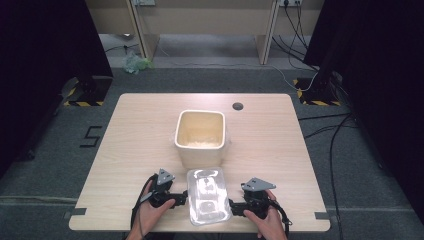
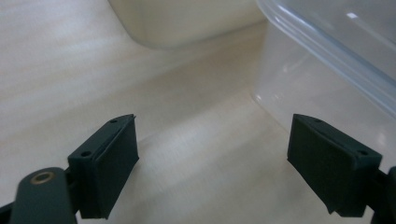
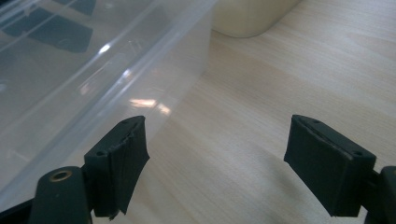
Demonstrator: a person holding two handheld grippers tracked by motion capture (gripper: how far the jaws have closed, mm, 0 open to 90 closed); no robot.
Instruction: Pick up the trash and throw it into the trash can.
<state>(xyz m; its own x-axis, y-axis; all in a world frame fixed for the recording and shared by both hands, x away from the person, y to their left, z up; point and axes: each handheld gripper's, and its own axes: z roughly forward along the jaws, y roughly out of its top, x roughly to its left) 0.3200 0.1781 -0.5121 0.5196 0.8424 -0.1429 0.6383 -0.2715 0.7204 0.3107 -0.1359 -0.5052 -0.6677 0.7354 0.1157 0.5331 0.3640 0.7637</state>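
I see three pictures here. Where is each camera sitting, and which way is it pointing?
High view: above the person's side, looking forward and down on the table; both hands, the left gripper and the right gripper show.
Left gripper view: on the left gripper, looking along its open jaws toward the clear box.
Right gripper view: on the right gripper, jaws open, box at its left.
Shared: all three show the clear box, the cream tub and the table.
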